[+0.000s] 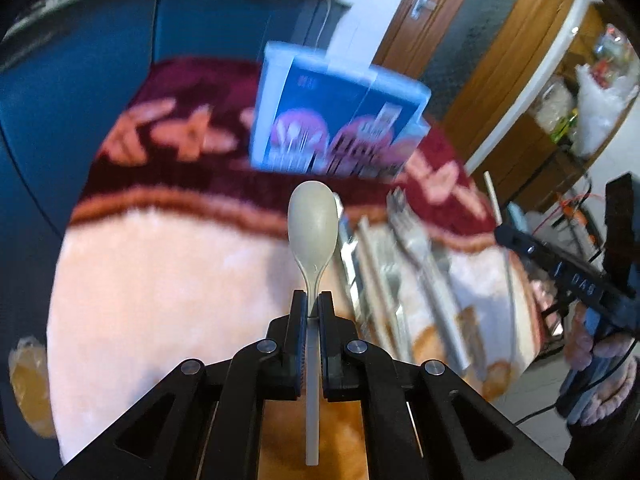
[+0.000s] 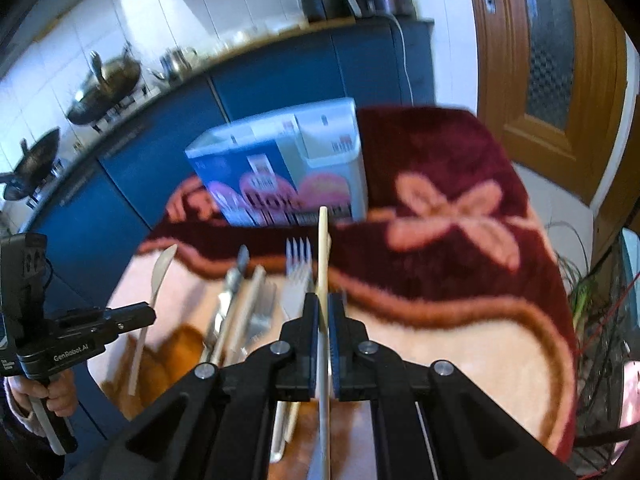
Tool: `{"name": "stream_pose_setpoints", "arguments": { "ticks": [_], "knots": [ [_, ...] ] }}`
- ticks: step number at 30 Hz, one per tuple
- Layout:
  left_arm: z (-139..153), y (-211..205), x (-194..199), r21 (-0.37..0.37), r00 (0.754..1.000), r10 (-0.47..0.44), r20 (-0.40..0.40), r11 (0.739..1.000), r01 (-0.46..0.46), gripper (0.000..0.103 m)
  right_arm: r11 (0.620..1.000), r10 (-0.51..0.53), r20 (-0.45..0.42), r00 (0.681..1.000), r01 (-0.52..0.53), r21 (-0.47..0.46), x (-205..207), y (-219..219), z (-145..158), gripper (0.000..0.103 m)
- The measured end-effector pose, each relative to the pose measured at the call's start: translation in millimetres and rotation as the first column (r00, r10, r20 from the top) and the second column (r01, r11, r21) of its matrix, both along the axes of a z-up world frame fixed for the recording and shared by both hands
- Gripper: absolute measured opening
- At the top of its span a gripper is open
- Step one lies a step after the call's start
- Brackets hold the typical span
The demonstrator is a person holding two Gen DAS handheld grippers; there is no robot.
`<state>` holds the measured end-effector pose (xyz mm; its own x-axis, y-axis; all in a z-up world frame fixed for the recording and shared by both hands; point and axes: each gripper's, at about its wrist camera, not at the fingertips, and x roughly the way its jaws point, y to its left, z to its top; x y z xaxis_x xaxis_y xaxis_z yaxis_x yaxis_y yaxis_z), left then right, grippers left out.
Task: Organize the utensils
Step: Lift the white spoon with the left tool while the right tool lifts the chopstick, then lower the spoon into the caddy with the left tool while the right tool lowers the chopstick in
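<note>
My left gripper (image 1: pixel 313 300) is shut on the handle of a beige plastic spoon (image 1: pixel 313 228), bowl pointing forward, held above the pink rug. My right gripper (image 2: pixel 323 304) is shut on a pale wooden chopstick (image 2: pixel 323 248) that sticks out forward. The blue utensil organizer box (image 1: pixel 336 112) stands on the dark red part of the rug, ahead of both grippers; it also shows in the right wrist view (image 2: pixel 280 168). Several loose utensils, with a metal fork (image 2: pixel 298 276) among them, lie on the rug (image 1: pixel 160 280) between the grippers. The left gripper and its spoon (image 2: pixel 154 288) show at the right view's left.
Blue kitchen cabinets (image 2: pixel 280 76) run behind the rug, with woks (image 2: pixel 104 88) on the counter. A wooden door (image 2: pixel 552 60) stands at the right. Cables and clutter (image 2: pixel 600 300) lie past the rug's right edge.
</note>
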<state>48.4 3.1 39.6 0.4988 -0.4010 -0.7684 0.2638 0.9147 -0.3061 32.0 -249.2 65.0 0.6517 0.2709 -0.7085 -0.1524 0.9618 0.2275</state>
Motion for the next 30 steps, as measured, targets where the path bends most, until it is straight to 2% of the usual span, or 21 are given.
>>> {"name": "stream_pose_setpoints", "arguments": {
  "ticks": [4,8,11,12,17,20,25,30],
  "knots": [
    [25,2,11,-0.066,0.993,0.023,0.112,0.998,-0.016,0.006,1.000,-0.003,0.104,0.995,0.001,0.023,2,1,17,0.006],
    [54,4,29,-0.097,0.970,0.066,0.235,0.994,-0.044,0.006,0.999,-0.003,0.211,0.977,-0.005,0.039,12,1,36,0.006],
    [75,1,48,-0.104,0.934,0.101,0.343,0.992,-0.069,0.006,0.999,-0.003,0.291,0.957,-0.008,0.037,23,2,51,0.006],
    [79,0,52,-0.104,0.925,0.108,0.363,0.992,-0.075,0.006,0.999,-0.004,0.304,0.953,-0.007,0.037,28,1,54,0.006],
    [103,-8,86,-0.117,0.851,0.164,0.498,0.986,-0.121,0.006,0.998,-0.019,0.356,0.934,-0.003,0.060,55,-2,65,0.006],
    [107,-13,102,-0.120,0.822,0.185,0.538,0.982,-0.143,0.006,0.997,-0.029,0.393,0.919,0.000,0.073,70,-4,70,0.006],
    [104,-21,124,-0.116,0.757,0.208,0.620,0.978,-0.173,0.006,0.998,-0.042,0.467,0.883,0.013,0.064,96,-1,77,0.006],
    [87,-23,147,-0.122,0.748,0.246,0.616,0.968,-0.218,0.006,0.998,-0.058,0.528,0.848,0.030,0.062,119,3,75,0.006]
  ]
}}
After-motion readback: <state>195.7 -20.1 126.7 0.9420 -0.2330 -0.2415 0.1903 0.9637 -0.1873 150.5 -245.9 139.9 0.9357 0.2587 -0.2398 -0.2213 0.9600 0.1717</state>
